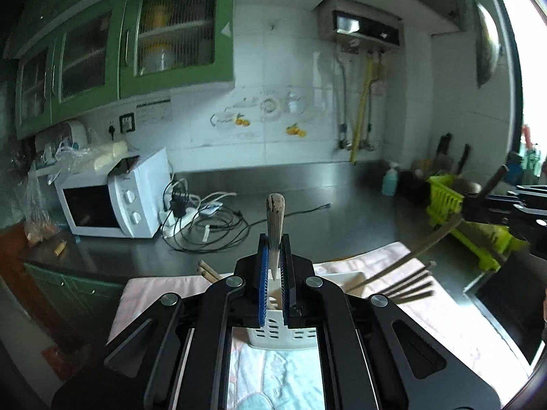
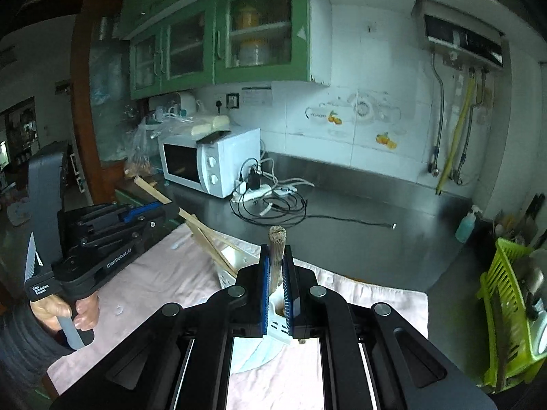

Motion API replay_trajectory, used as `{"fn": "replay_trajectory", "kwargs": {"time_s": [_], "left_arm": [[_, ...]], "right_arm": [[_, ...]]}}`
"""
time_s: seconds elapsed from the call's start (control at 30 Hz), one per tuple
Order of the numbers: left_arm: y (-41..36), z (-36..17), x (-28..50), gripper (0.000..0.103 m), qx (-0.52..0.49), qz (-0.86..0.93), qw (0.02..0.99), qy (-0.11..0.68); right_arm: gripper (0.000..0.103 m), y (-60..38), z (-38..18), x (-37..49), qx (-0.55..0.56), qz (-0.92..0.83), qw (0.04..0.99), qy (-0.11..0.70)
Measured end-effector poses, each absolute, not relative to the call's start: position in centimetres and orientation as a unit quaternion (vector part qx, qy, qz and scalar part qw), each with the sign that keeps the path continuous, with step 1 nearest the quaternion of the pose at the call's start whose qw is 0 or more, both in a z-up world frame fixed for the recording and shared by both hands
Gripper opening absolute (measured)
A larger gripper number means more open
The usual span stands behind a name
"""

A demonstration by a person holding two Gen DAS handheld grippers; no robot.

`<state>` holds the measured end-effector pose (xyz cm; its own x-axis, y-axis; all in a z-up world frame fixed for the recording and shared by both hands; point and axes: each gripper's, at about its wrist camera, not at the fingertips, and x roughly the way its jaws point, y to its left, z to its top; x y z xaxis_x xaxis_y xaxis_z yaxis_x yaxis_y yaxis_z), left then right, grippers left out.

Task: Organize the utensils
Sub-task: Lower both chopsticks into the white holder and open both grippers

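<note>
My left gripper (image 1: 274, 259) is shut on a wooden-handled utensil (image 1: 275, 220) that points up over the white slotted utensil holder (image 1: 283, 331). The holder stands on a pink cloth (image 1: 154, 294). My right gripper (image 2: 276, 266) is shut on another wooden handle (image 2: 277, 249) above the same holder (image 2: 278, 324). In the left wrist view the right gripper (image 1: 489, 212) holds a long utensil with dark tines (image 1: 407, 288). In the right wrist view the left gripper (image 2: 150, 217) holds a wooden stick (image 2: 191, 222). Wooden chopsticks (image 2: 215, 253) lean in the holder.
A white microwave (image 1: 112, 198) and a tangle of cables (image 1: 205, 218) sit on the steel counter (image 1: 342, 198). A green dish rack (image 2: 509, 311) stands at the right, with a blue soap bottle (image 2: 466, 223) behind it. A sink (image 1: 509, 304) lies at the right.
</note>
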<state>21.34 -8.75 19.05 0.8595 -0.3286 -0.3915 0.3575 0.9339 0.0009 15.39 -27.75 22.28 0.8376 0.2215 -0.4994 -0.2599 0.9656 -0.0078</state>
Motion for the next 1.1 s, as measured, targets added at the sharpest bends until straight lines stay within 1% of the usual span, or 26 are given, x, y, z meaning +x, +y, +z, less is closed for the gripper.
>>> {"fn": "replay_trajectory", "kwargs": {"time_s": [0.23,0.53,0.57,0.6,0.63,0.67,0.8,0.83,0.87,0.9,0.93,0.97,1.0,1.03,1.07,1.1], "left_arm": [[-8.6,16.6,24.8,0.005,0.023,-0.164,0.956,0.242],[-8.5,16.0,25.4,0.006,0.015,-0.175,0.952,0.251],[-8.4,16.1,25.5,0.006,0.015,-0.172,0.953,0.251],[-8.3,16.2,25.4,0.006,0.014,-0.172,0.953,0.250],[-8.2,16.3,25.3,0.008,0.012,-0.171,0.954,0.247],[-8.1,16.5,25.2,0.008,0.011,-0.171,0.954,0.246],[-7.6,16.8,24.3,0.009,0.009,-0.173,0.955,0.241],[-7.5,16.8,23.9,0.012,0.008,-0.172,0.955,0.239],[-7.4,16.9,23.5,0.020,0.007,-0.169,0.956,0.238],[-7.2,17.0,23.0,0.025,0.006,-0.166,0.958,0.235],[-6.9,17.0,22.3,0.033,0.006,-0.163,0.959,0.230],[-6.7,17.1,21.7,0.038,0.007,-0.160,0.961,0.226],[-6.4,17.2,21.0,0.041,0.008,-0.158,0.962,0.222],[-6.1,17.2,20.2,0.049,0.008,-0.158,0.963,0.220],[-5.9,17.2,19.5,0.058,0.007,-0.157,0.963,0.217],[-5.6,17.1,18.6,0.060,0.008,-0.153,0.965,0.213]], "right_arm": [[0.007,-28.2,19.4,18.7,-0.035,0.111,0.951,0.285],[0.008,-28.1,16.3,20.8,-0.033,0.103,0.942,0.316],[0.009,-28.1,16.3,20.8,-0.033,0.102,0.943,0.315],[0.014,-28.2,16.3,20.8,-0.032,0.101,0.944,0.313],[0.023,-28.2,16.4,20.8,-0.030,0.102,0.944,0.312],[0.026,-28.3,16.5,20.7,-0.027,0.103,0.945,0.309],[0.027,-28.3,17.3,19.8,-0.028,0.101,0.949,0.297],[0.029,-28.3,17.6,19.3,-0.028,0.100,0.951,0.293],[0.029,-28.3,17.7,19.1,-0.029,0.100,0.951,0.290],[0.031,-28.3,17.9,18.7,-0.030,0.100,0.952,0.287],[0.034,-28.2,18.0,18.2,-0.031,0.099,0.953,0.284],[0.035,-28.1,18.2,17.5,-0.033,0.098,0.955,0.279],[0.040,-28.0,18.3,16.8,-0.035,0.098,0.956,0.274],[0.046,-27.9,18.4,15.9,-0.035,0.098,0.957,0.269],[0.048,-27.8,18.4,15.3,-0.035,0.098,0.958,0.266],[0.050,-27.6,18.4,14.6,-0.036,0.097,0.959,0.263]]}}
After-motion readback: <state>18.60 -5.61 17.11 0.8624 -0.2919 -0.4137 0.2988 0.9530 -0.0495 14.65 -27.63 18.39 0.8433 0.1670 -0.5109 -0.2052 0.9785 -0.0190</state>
